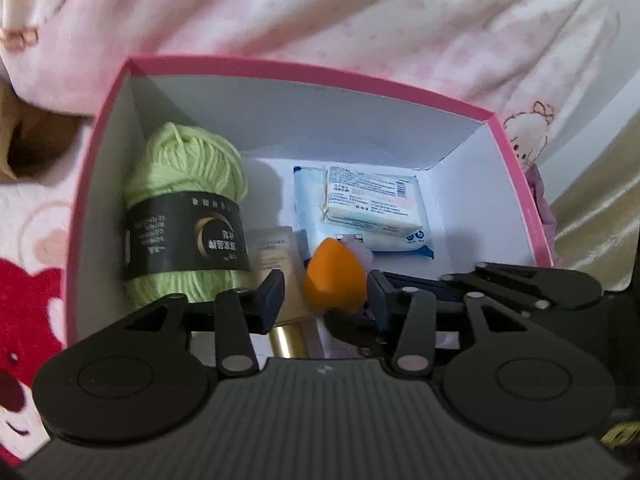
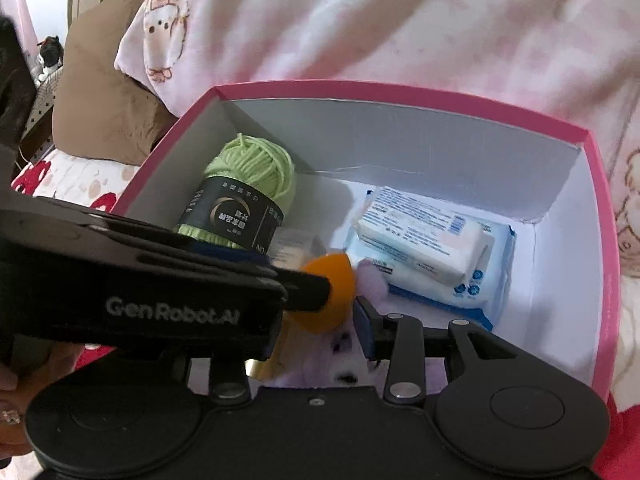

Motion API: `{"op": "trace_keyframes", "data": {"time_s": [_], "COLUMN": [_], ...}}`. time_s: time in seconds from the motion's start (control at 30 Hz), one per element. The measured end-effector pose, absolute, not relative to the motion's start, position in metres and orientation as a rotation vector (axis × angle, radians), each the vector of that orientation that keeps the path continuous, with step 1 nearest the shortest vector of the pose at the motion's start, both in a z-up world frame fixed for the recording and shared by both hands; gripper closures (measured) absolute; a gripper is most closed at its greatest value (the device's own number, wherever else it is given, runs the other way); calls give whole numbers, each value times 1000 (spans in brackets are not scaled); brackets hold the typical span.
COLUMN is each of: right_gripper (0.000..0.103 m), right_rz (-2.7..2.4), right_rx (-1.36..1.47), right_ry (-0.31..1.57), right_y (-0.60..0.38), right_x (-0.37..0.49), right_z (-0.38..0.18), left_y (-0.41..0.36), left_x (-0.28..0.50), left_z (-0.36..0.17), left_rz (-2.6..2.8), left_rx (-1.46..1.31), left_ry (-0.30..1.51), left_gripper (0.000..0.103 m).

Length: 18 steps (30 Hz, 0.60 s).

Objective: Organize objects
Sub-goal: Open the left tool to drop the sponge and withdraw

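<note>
An open pink box (image 1: 304,68) (image 2: 400,88) with a white inside holds a green yarn ball (image 1: 188,200) (image 2: 248,184), two wipes packs (image 1: 372,204) (image 2: 432,240) and a beige tube (image 1: 276,256) with a gold cap. My left gripper (image 1: 326,296) reaches low into the box. Its jaws are open around an orange sponge (image 1: 336,280) (image 2: 324,296), with a gap on the sponge's left side. My right gripper (image 2: 316,320) is beside it, shut on a lilac plush (image 2: 348,344). Its left finger is hidden behind the left gripper's arm (image 2: 160,280).
The box sits on a pink bear-print blanket (image 1: 360,12) (image 2: 400,20). A brown pillow (image 2: 100,100) lies to the left and gold fabric (image 1: 600,200) to the right. A hand (image 2: 12,400) holds the left gripper. The two grippers crowd the box's near side.
</note>
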State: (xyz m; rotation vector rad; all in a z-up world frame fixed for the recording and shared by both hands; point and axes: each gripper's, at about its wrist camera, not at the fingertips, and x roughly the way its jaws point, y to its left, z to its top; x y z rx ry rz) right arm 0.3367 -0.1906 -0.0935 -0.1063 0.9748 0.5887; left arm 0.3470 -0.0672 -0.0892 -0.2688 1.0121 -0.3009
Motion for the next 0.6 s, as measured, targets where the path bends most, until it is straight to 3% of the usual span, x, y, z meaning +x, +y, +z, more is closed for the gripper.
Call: {"op": "trace_keyframes", "data": {"time_s": [0.27,0.47,0.6], "right_gripper": [53,48,44], "right_rz": [646,656,647], "right_rx": [9,-81,-124], "right_ry": [888,803,756], "right_y": [-235,-251,-261], "right_x": [297,256,229], "right_z": [-48,4,40], "left_y": [-50,-53,-55], "left_x": [316,283,258], "left_z": [-50,-10,14], "left_rz": [-320,-362,-391], "left_rx": [-297,-245,-238], "left_ry": [1005,993,958], "left_gripper": [49,48,42]}}
